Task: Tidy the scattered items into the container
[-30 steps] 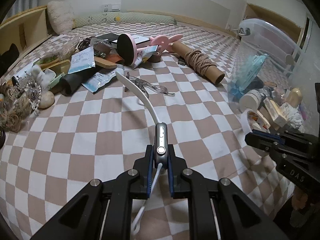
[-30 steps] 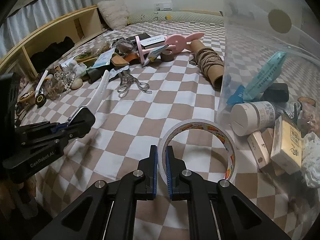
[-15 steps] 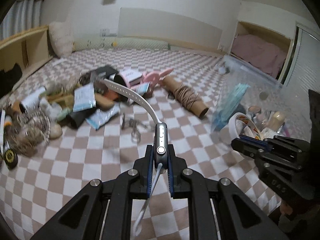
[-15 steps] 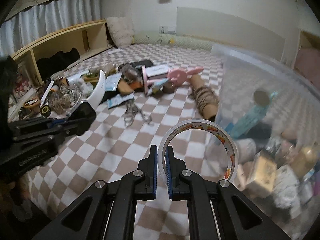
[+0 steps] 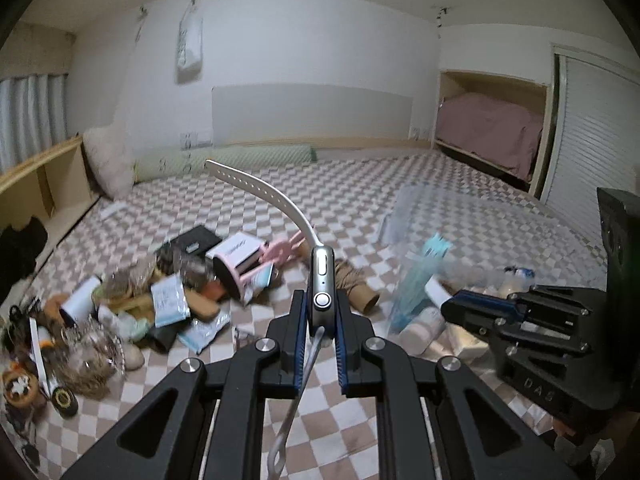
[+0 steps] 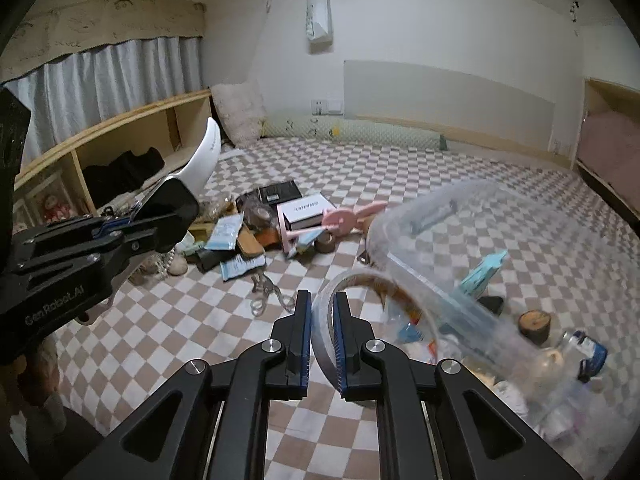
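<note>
My left gripper (image 5: 322, 312) is shut on a silver smartwatch (image 5: 323, 278), held on edge well above the checkered bedding; its white strap (image 5: 264, 194) arches up and away. In the right wrist view, my right gripper (image 6: 322, 320) is shut on the rim of a clear tape roll (image 6: 362, 277), lifted beside the near rim of the clear plastic container (image 6: 440, 216), which holds several items. The left gripper (image 6: 176, 208) shows at that view's left edge and the right gripper (image 5: 452, 307) at the other view's right edge. Scattered items (image 5: 172, 292) lie heaped on the left.
Scissors (image 6: 266, 296) lie on the checkered cover between the heap and the container. A cardboard tube wound with twine (image 5: 352, 286) rests behind the watch. A low wooden shelf (image 6: 120, 136) runs along the left, and a pillow (image 6: 240, 114) leans against the far wall.
Both grippers have risen from the bedding with the watch and tape roll still clamped. The views have tilted up, so the walls show. The tape roll now sits level with the container's rim.
</note>
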`<state>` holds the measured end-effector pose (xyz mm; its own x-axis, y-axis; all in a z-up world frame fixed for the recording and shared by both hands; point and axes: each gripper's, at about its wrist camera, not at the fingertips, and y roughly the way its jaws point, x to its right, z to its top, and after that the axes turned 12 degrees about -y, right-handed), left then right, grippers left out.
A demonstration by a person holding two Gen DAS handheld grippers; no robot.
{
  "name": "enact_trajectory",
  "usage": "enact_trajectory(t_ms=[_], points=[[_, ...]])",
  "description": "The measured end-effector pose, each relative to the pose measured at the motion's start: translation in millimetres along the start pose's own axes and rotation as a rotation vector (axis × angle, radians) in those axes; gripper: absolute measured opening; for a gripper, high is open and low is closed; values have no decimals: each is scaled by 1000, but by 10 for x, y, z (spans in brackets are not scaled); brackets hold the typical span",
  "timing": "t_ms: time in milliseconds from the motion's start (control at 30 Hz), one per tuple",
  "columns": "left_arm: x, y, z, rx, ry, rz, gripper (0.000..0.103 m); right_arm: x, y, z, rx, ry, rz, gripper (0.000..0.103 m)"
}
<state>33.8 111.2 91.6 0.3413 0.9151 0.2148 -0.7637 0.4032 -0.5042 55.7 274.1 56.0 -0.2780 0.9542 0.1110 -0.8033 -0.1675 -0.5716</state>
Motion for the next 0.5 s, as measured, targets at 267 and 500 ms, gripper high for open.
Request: enact_trajectory(t_ms=[267, 500], points=[[211, -140, 157, 32, 19, -20, 13, 43, -385, 149, 72, -4, 16, 10], [404, -182, 281, 48, 21, -48, 13, 145, -700, 300, 130, -24, -11, 10]])
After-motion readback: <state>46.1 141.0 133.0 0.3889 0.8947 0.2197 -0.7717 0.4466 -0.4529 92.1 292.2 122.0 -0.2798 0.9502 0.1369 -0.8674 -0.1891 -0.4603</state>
